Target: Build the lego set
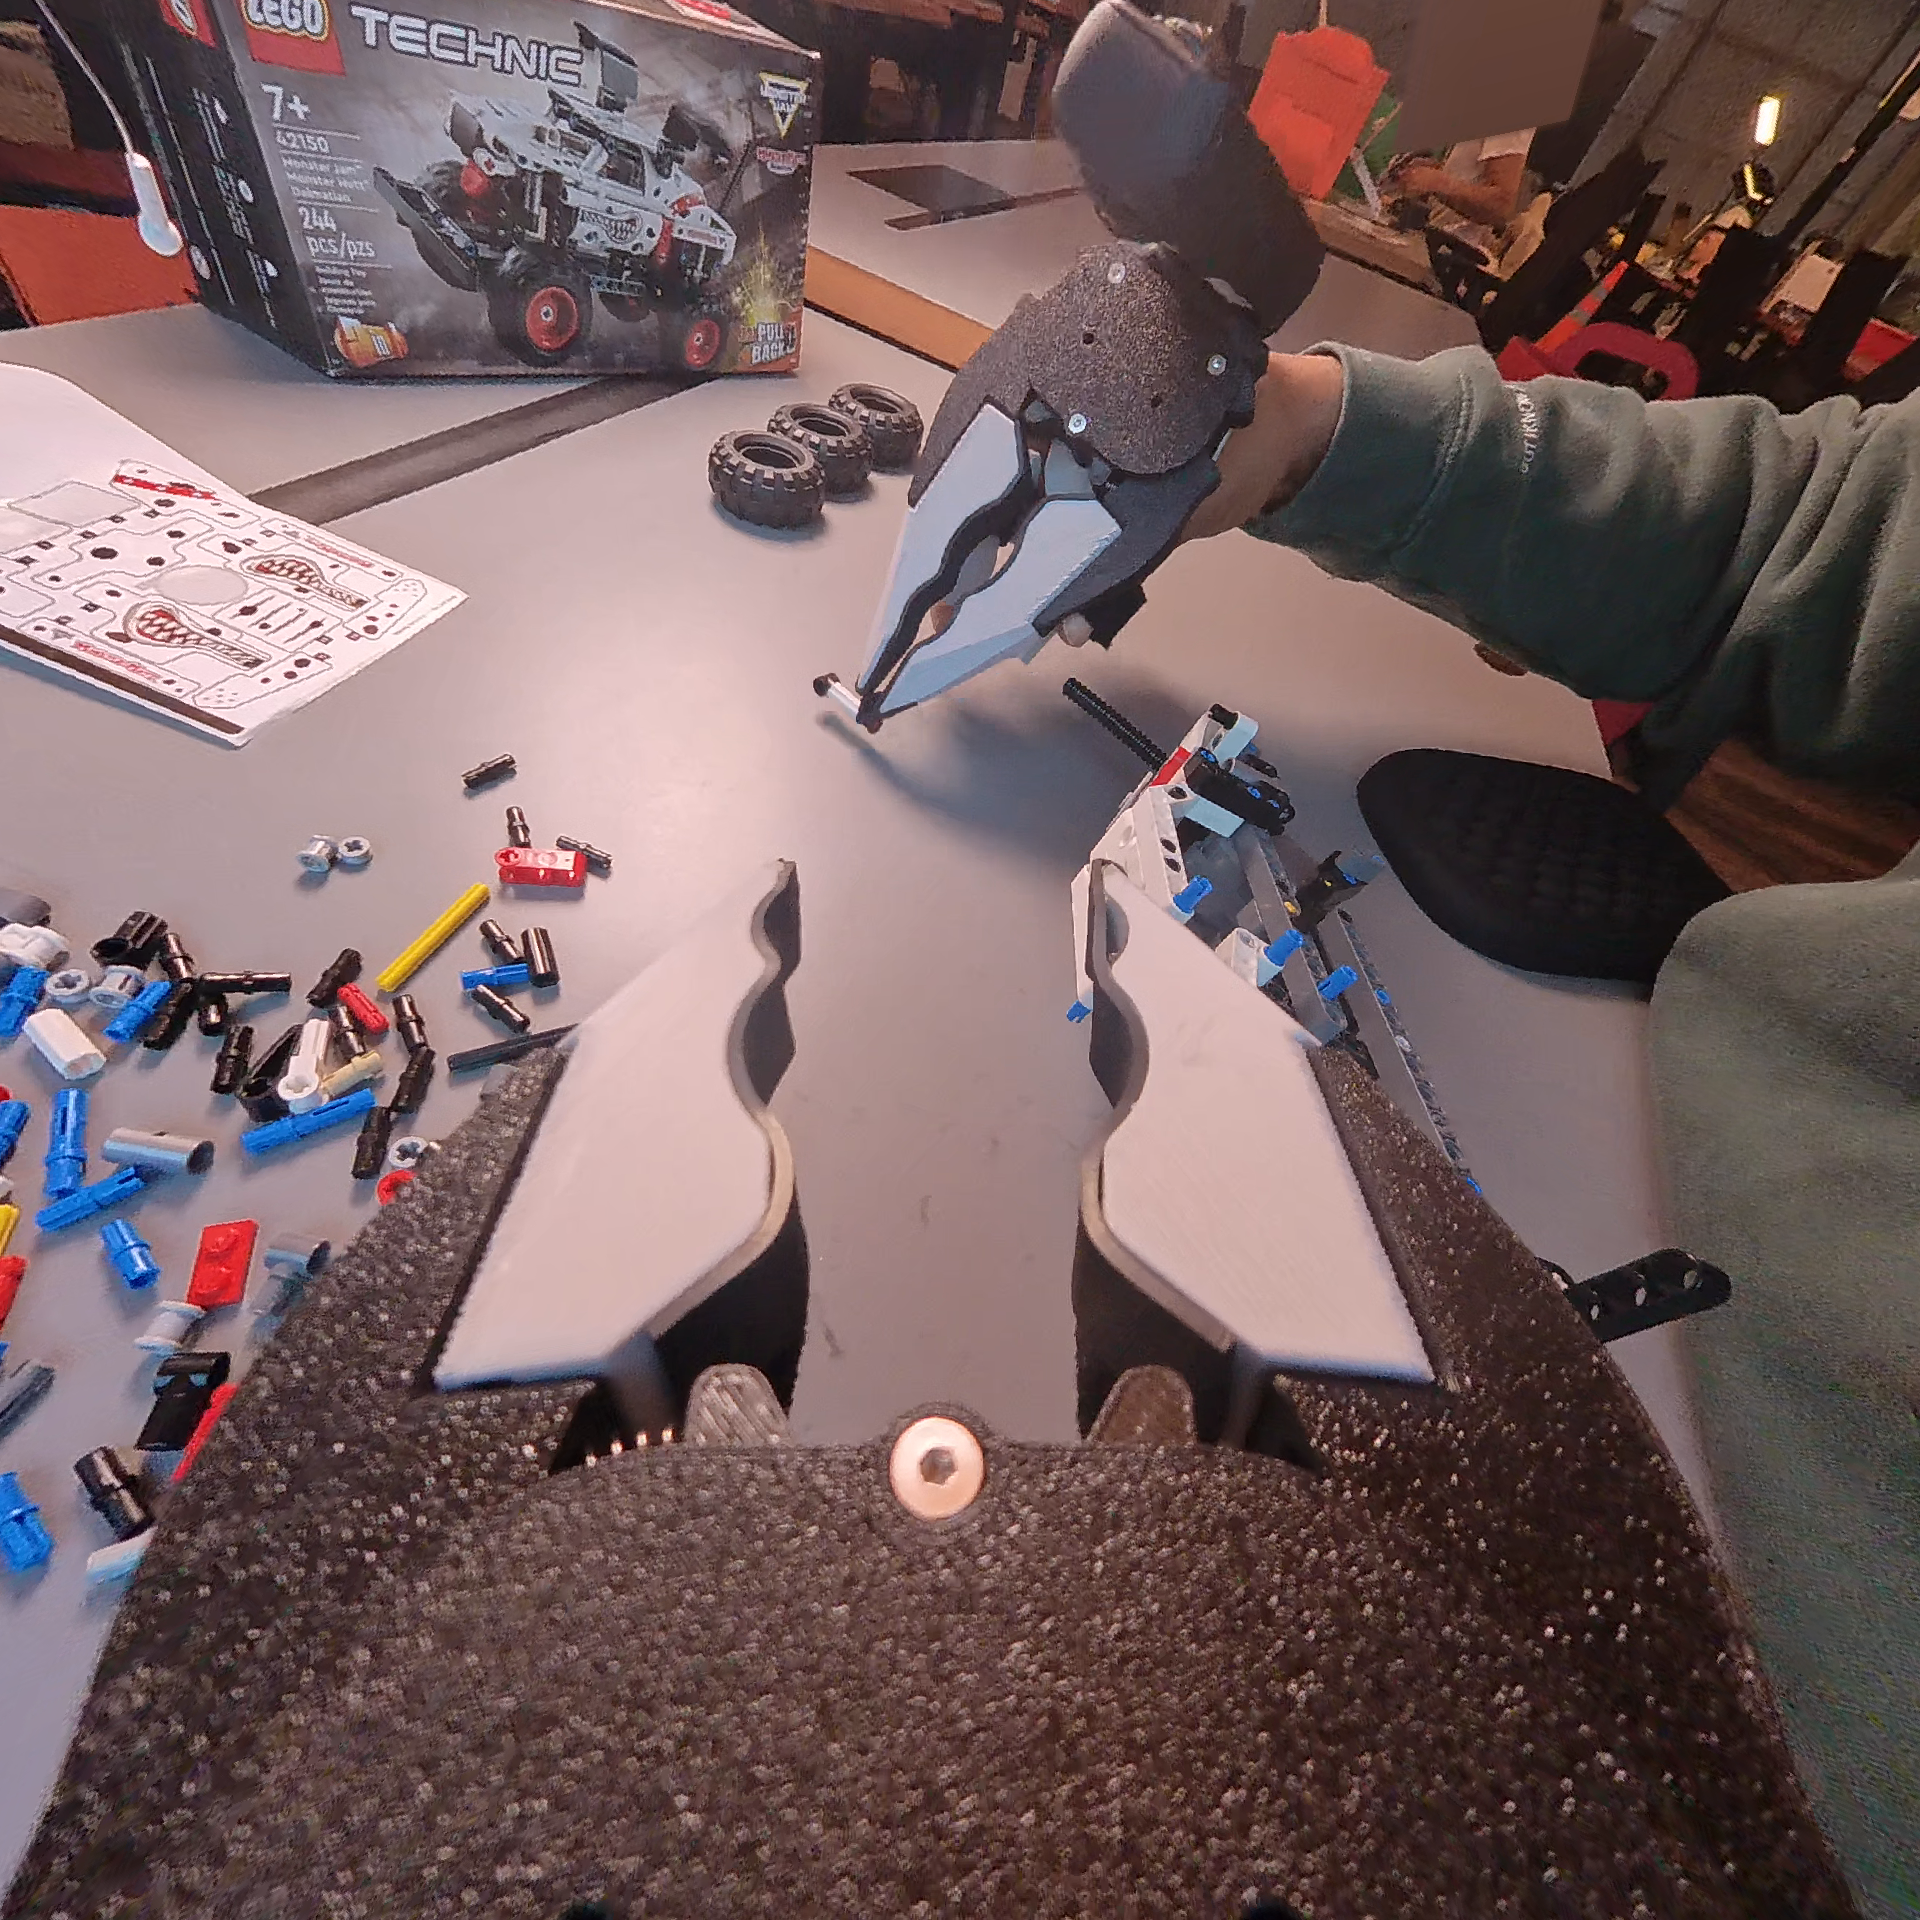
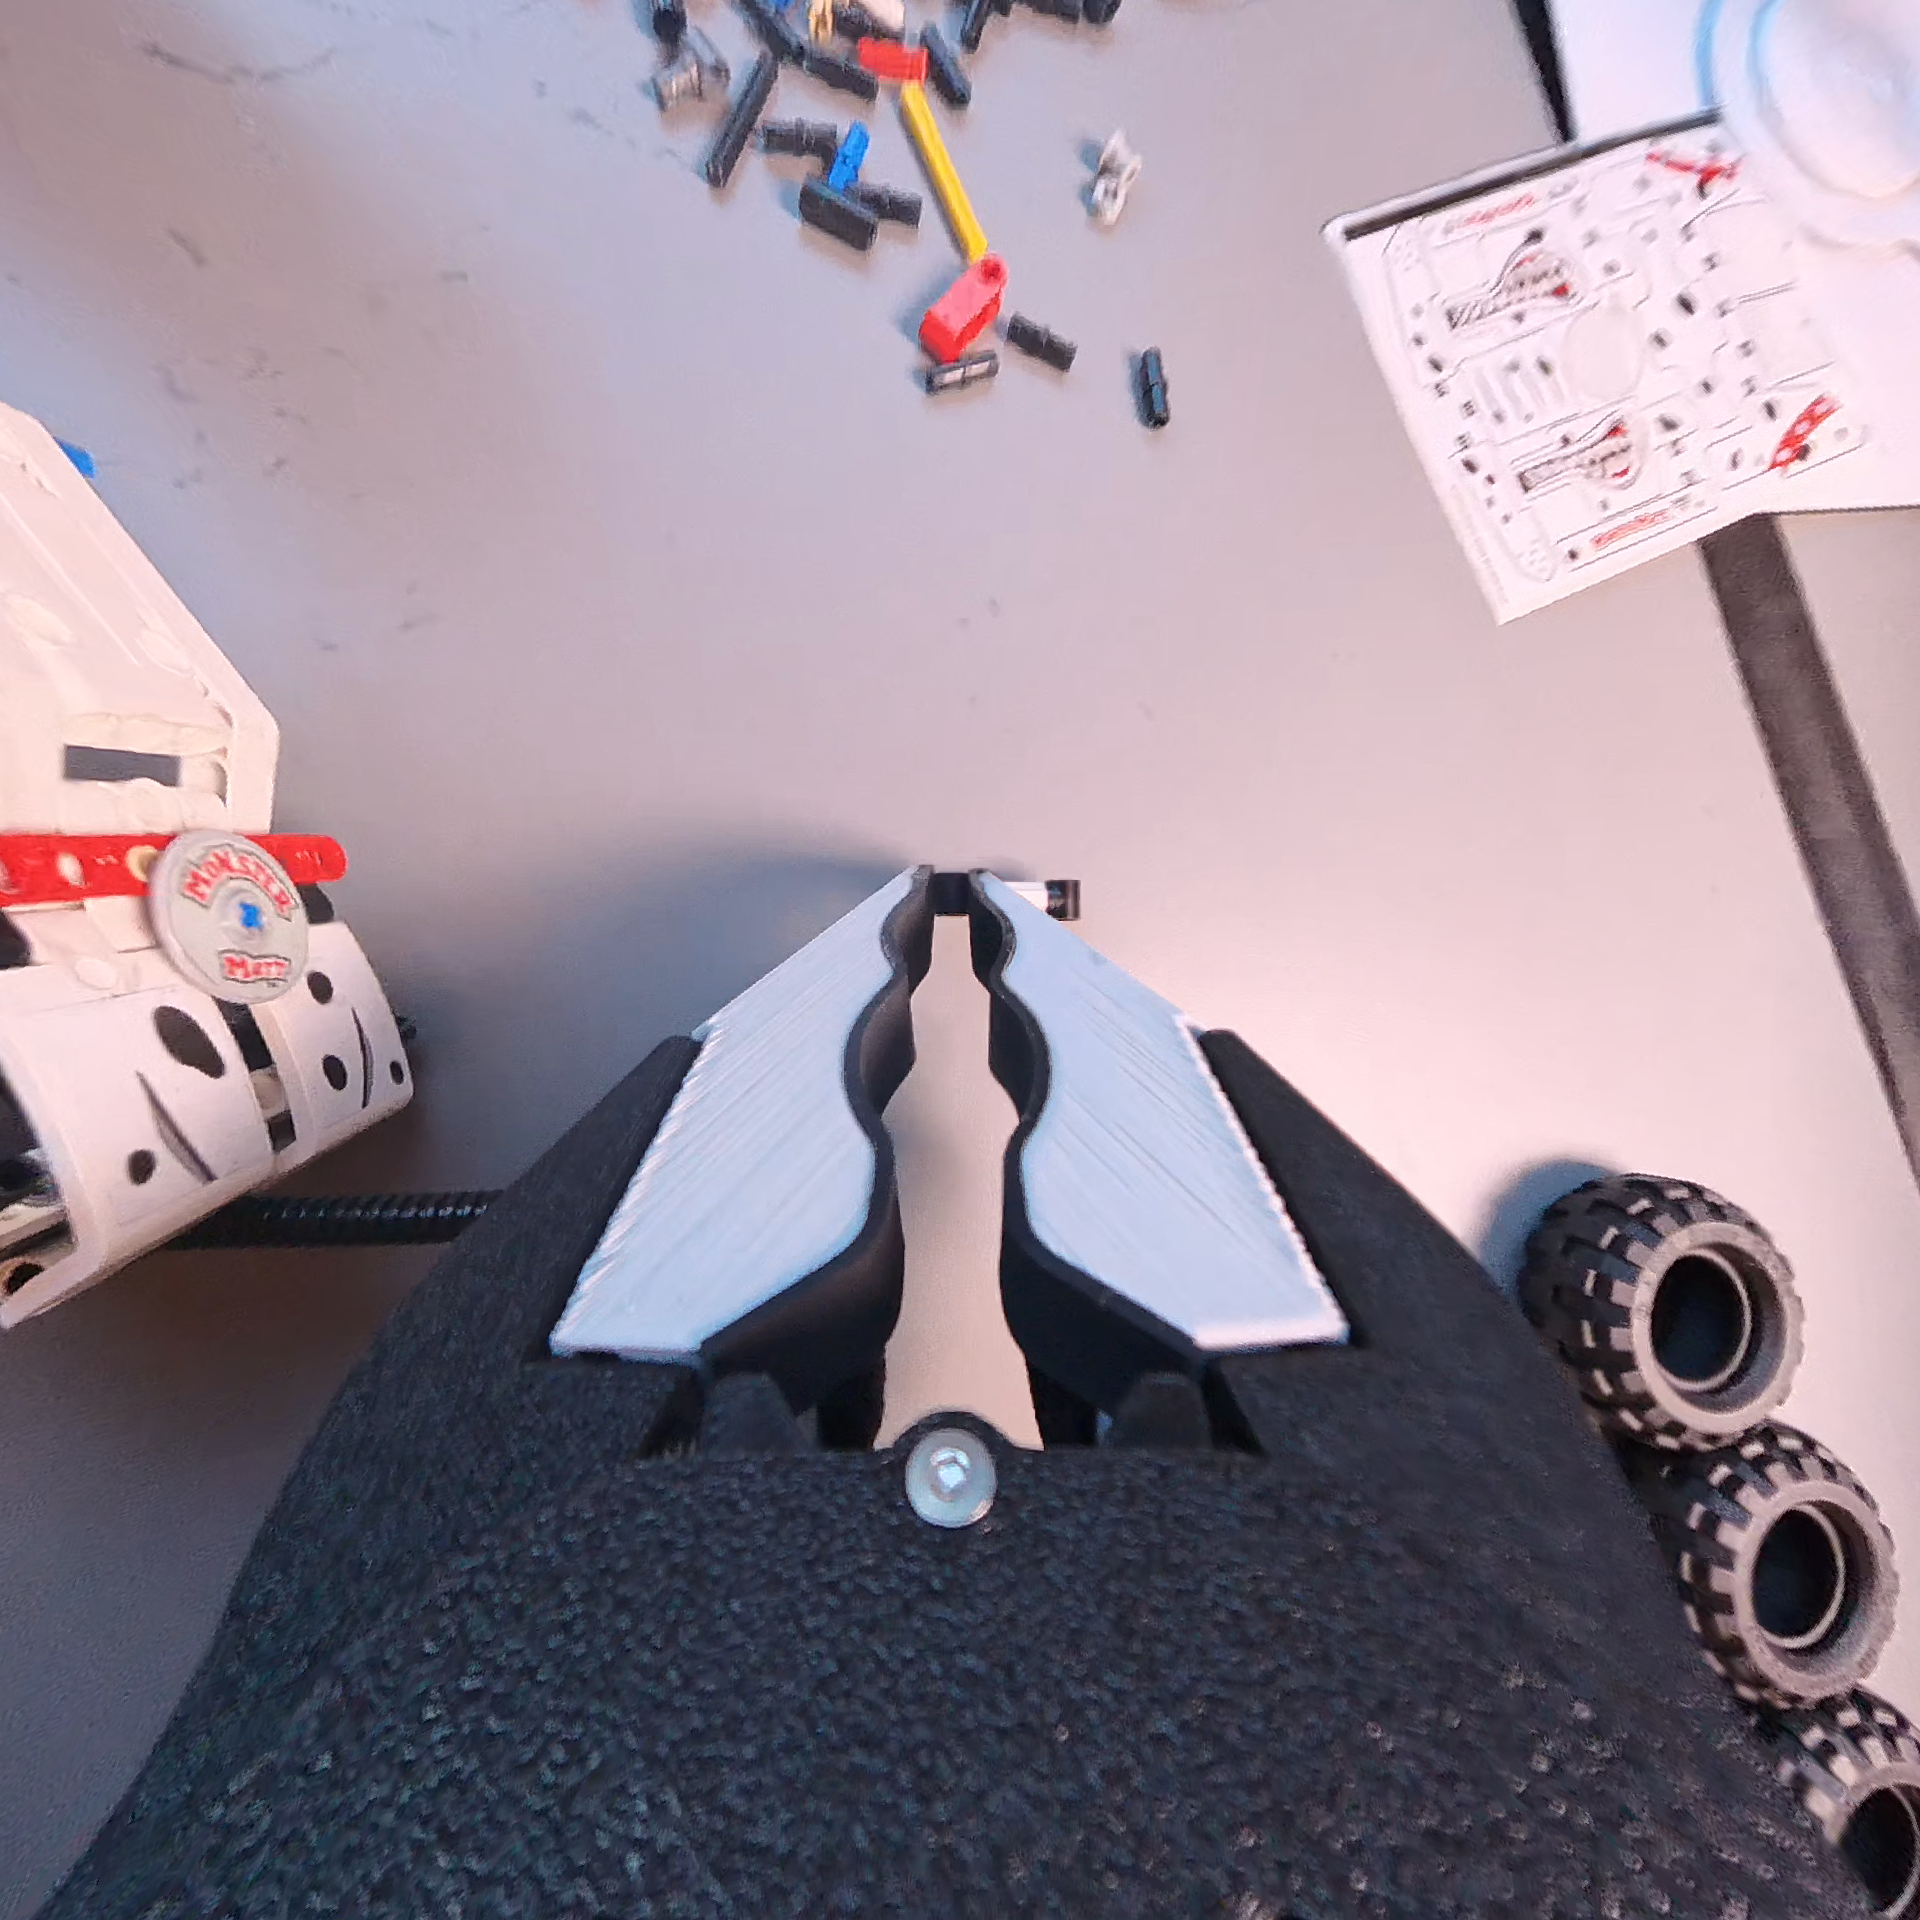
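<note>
On your far left, the loose pile of pins and axles (image 1: 208, 1049) lies scattered on the worktop (image 1: 665, 644), with the sticker sheet (image 1: 197, 592) and the box (image 1: 499, 177) behind it. These parts are tiny, hard and slick, so they will likely skid or flip if you pinch off-centre.

Your left gripper (image 1: 940, 997) stands wide open and empty over bare worktop, with clear room ahead of it.

Further right, your right gripper (image 1: 871, 717) is closed on a small white-and-black pin (image 1: 837, 691), held crosswise at the very tips, just above the surface. That hold looks thin; press gently or it may twist out.

Three tyres (image 1: 816, 452) sit in a row behind it, well apart from the tips.

Rightmost, the part-built truck chassis (image 1: 1216, 862) lies near the worktop's edge, beside your sleeve. It is light and rigid but its joints can pop, so take it by the long side beams, not the protruding blue pins, and keep it away from that edge.
</note>
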### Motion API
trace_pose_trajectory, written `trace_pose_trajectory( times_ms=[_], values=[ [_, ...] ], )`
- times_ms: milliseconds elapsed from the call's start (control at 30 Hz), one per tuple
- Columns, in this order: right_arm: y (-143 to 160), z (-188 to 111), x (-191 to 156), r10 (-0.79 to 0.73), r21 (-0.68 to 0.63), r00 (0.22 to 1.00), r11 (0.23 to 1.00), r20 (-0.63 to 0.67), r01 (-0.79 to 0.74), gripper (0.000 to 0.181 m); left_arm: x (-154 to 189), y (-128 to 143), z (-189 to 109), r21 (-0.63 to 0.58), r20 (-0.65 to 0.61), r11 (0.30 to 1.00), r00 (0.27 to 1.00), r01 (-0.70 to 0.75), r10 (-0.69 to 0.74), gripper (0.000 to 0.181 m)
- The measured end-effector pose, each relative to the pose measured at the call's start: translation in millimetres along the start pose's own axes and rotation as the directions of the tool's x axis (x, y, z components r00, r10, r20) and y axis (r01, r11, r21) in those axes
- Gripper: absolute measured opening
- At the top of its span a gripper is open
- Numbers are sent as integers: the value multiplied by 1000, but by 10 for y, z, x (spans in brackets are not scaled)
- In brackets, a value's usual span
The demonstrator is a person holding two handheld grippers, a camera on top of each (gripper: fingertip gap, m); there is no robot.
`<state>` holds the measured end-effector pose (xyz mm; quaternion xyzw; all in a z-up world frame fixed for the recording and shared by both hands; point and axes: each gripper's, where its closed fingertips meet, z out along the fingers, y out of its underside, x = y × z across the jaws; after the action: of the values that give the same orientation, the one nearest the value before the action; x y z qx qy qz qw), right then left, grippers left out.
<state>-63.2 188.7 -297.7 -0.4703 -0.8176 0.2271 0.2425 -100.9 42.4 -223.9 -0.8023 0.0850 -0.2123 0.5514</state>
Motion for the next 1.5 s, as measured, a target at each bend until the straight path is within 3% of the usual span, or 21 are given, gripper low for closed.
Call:
trace_pose_trajectory(
  times_ms=[67, 133, 267, 367, 467, 600, 900, 1100, 1267, 1500],
  values=[
    [-169, -104, -22, 9, 93, 1000, 996, 0, -9, 6, 8, -2, 1, 5, -12, 1000, 1000, 15, -15, 55],
    [-504, -317, -130, 2, 275, 1000, 961, 18, -7, 6, 36, -16, 4, 17, -33, 999, 999, 34, -33, 55],
    [-1119, -893, -525, -66, 606, 997, 795, 33, 33, 6, 221, -148, -5, 76, -185, 981, 970, 177, -160, 50],
    [-1278, -1108, -865, -127, 702, 992, 706, -5, 94, 6, 389, -337, -76, 113, -386, 916, 867, 384, -316, 45],
    [-1334, -1137, -1156, -167, 735, 985, 661, -50, 149, 6, 502, -467, -115, 100, -521, 843, 750, 528, -408, 39],
    [-1407, -1119, -1367, -187, 757, 978, 626, -88, 188, 6, 719, -502, -83, 32, -595, 831, 678, 556, -431, 33],
    [-1397, -1026, -1474, -207, 771, 976, 609, -72, 186, 6, 863, -487, -49, -30, -621, 815, 628, 579, -469, 9],
    [-1183, -764, -1448, -213, 650, 974, 730, -77, 211, 6, 738, -256, 87, -91, -488, 826, 698, 556, -524, 7],
    [-1067, -693, -1369, -186, 539, 981, 822, -50, 183, 39, 687, -90, 151, -160, -412, 812, 709, 562, -572, 7],
    [-1053, -508, -1396, -211, 417, 970, 876, -120, 242, 38, 733, -39, 201, -188, -389, 799, 704, 571, -594, 7]
  ],
)
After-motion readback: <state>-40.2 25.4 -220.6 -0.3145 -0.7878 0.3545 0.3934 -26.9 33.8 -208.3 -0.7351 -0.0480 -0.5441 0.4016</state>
